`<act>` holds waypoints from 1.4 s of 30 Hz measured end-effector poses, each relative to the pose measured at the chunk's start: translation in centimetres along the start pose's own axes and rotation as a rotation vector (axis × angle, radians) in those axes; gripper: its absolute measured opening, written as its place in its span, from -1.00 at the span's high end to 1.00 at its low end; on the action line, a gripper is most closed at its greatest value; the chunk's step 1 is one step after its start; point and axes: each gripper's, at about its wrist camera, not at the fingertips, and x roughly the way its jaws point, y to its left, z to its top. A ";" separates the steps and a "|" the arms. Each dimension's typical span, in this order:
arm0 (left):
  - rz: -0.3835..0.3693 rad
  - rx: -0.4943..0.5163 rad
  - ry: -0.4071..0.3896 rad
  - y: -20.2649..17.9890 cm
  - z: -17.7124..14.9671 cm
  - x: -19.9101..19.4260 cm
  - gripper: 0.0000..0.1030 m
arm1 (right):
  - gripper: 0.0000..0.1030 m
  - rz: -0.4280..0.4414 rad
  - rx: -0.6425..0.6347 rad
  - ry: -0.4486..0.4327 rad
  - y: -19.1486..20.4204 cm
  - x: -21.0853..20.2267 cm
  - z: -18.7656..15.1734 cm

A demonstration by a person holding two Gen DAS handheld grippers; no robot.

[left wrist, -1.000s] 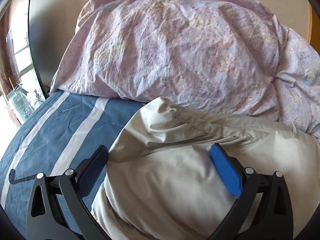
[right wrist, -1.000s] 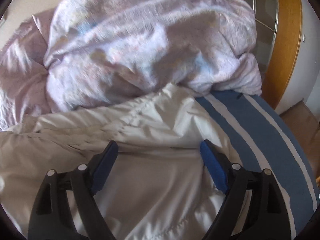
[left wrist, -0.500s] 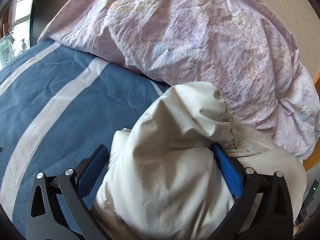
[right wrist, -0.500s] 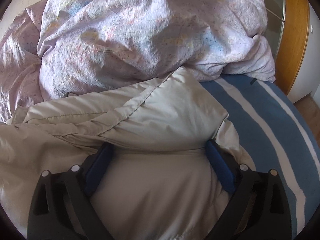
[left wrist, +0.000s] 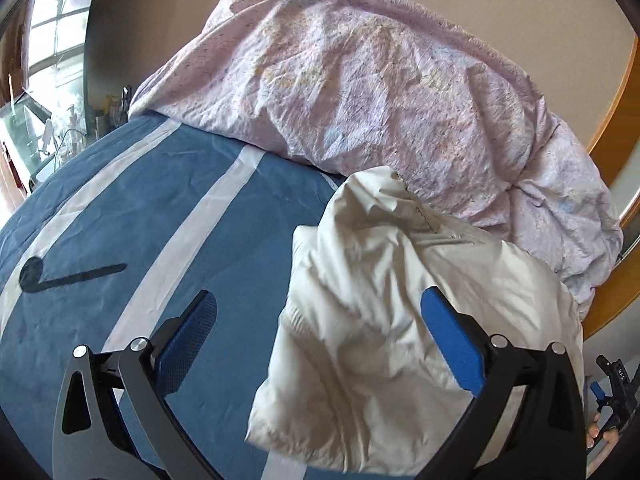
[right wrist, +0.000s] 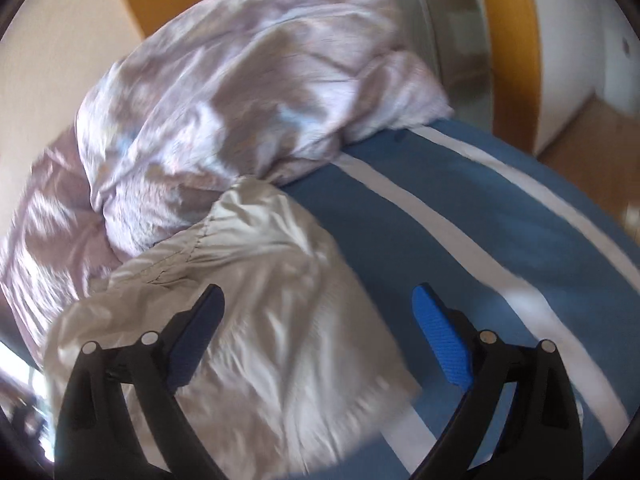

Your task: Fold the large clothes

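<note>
The jacket (left wrist: 400, 320) is a pale, puffy bundle on the bed (left wrist: 140, 220), its far end touching the crumpled duvet (left wrist: 380, 92) heaped toward the wall. It looks doubled over on itself, with a stitched seam running across the top, so you seem to be late in the fold, at the point of checking or tidying the bundle instead of starting a new crease; that is a judgement from its compact shape alone. Your left gripper (left wrist: 324, 320) is spread wide and grips nothing: one finger hangs over bare blue sheet beside the jacket, the other over the jacket's near flank, and you cannot tell from this view whether that pad rests on the cloth. Your right gripper (right wrist: 320, 316) is likewise spread, one finger over the jacket's near edge and the other over the sheet; that view is smeared, so contact there is unclear too. If another fold is wanted, you need both grippers on the near edge, pinching through the full thickness, since slick padded cloth like this will likely spring open. Keep the lift low and away from the duvet, which could snag the far end.
</note>
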 end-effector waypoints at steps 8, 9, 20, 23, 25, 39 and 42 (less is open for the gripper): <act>-0.147 -0.254 0.067 4.2 -4.9 -2.6 -0.97 | -0.65 0.199 0.290 0.167 -5.6 -1.0 -3.3; -0.152 -0.268 0.064 4.3 -5.3 -2.7 -0.97 | -0.61 0.211 0.312 0.185 -5.7 -0.5 -3.6; -0.177 -0.385 0.103 2.7 -7.9 -0.5 -0.70 | -0.38 0.241 0.381 0.233 -4.4 2.7 -5.5; -0.209 -0.428 0.126 2.0 -8.3 0.6 -0.61 | -0.31 0.260 0.388 0.229 -4.0 2.9 -5.7; -0.221 -0.441 0.123 1.4 -8.4 0.9 -0.59 | -0.28 0.277 0.394 0.222 -3.8 3.1 -5.9; -0.280 -0.603 0.066 2.4 -8.7 2.0 0.13 | 0.40 0.363 0.400 0.149 -4.0 2.6 -6.2; -0.307 -0.578 0.047 2.1 -8.2 1.4 0.42 | 0.47 0.378 0.394 0.139 -3.6 2.1 -5.9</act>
